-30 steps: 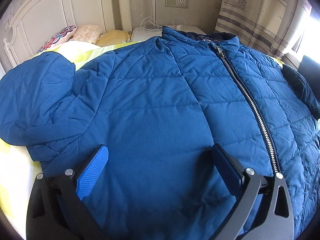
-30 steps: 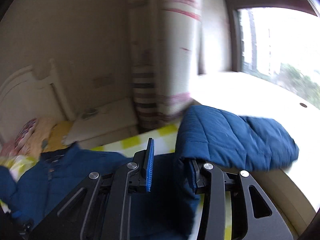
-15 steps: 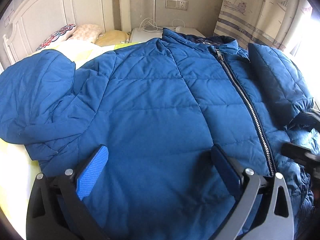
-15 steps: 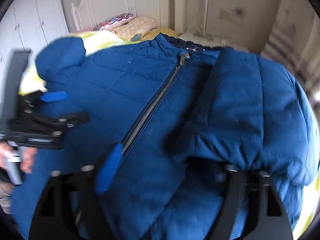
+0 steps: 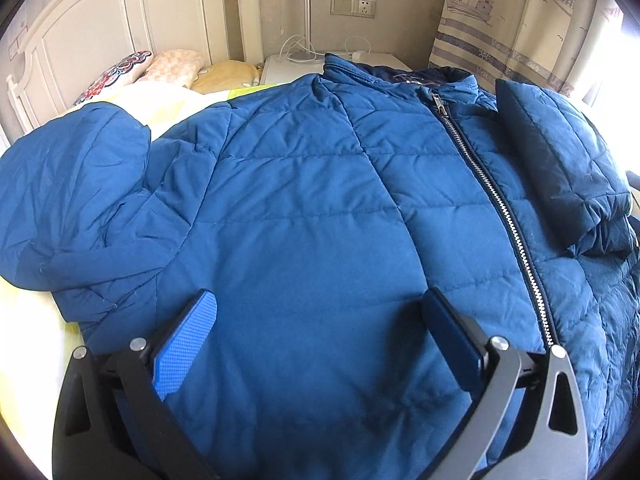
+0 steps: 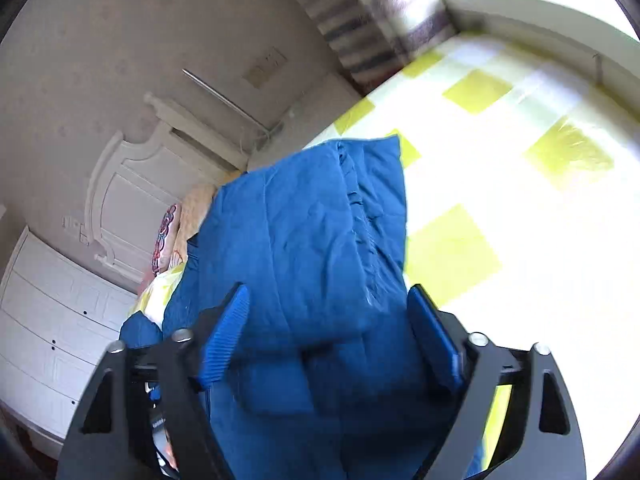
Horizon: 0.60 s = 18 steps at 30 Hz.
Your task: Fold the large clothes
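Observation:
A large blue quilted jacket lies front-up on the bed, zipper closed. Its right sleeve is folded over the chest beside the zipper. Its left sleeve lies bunched out to the left. My left gripper is open, hovering just above the jacket's lower front, holding nothing. My right gripper is open, tilted, with the folded sleeve lying between its fingers, not clamped.
The bed has a yellow-and-white checked sheet. Pillows lie by the white headboard. A white nightstand with cables stands behind the collar. A curtain hangs at right. White drawers stand beside the bed.
The right gripper carried the right sleeve over the jacket's chest, opened and let it go, then swung away and tilted. The left gripper stayed still.

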Available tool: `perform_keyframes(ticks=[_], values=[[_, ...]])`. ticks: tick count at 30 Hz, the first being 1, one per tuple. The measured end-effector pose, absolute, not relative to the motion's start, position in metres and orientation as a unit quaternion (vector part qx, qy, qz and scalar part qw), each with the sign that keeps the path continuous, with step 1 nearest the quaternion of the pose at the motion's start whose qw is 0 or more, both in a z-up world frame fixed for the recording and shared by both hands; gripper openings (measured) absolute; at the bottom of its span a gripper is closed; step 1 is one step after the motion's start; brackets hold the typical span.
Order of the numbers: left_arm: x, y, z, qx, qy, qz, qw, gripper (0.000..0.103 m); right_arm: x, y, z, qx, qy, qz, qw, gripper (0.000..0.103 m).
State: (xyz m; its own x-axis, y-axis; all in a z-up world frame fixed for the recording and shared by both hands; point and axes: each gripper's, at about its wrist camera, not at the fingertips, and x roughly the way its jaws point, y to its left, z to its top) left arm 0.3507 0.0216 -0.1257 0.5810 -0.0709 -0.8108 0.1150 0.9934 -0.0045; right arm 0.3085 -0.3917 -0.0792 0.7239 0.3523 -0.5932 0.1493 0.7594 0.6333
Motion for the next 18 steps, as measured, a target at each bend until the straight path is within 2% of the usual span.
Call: perform_keyframes(ticks=[2,3,7,10,11,12,14,18], values=[[0.351,0.022,-0.126,0.025,0.455,-0.052,0.889,0.101,0.309,-0.366,-0.054,0.301,0.337,0.095,0.887,0.050],[0.351,0.022,-0.126,0.025,0.455,-0.052,0.889,0.101,0.308,-0.354,-0.044,0.285,0.327,0.107,0.894,0.044],[0.350,0.022,-0.126,0.024,0.454,-0.052,0.889,0.101,0.326,-0.267,0.003,0.192,0.295,0.203,0.914,0.043],[0.350,0.024,-0.125,0.020,0.454,-0.054,0.889,0.101,0.344,-0.195,0.014,0.140,0.316,0.302,0.888,0.046],[0.350,0.024,-0.125,0.019,0.453,-0.055,0.889,0.101,0.346,-0.179,0.013,0.131,0.332,0.320,0.878,0.050],[0.350,0.024,-0.125,0.017,0.453,-0.056,0.890,0.101,0.347,-0.171,0.013,0.129,0.339,0.329,0.872,0.069],[0.349,0.025,-0.124,0.013,0.452,-0.058,0.890,0.101,0.338,-0.166,0.015,0.124,0.328,0.342,0.872,0.085],[0.348,0.026,-0.124,0.008,0.451,-0.061,0.891,0.101,0.315,-0.209,0.017,0.113,0.289,0.297,0.903,0.085]])
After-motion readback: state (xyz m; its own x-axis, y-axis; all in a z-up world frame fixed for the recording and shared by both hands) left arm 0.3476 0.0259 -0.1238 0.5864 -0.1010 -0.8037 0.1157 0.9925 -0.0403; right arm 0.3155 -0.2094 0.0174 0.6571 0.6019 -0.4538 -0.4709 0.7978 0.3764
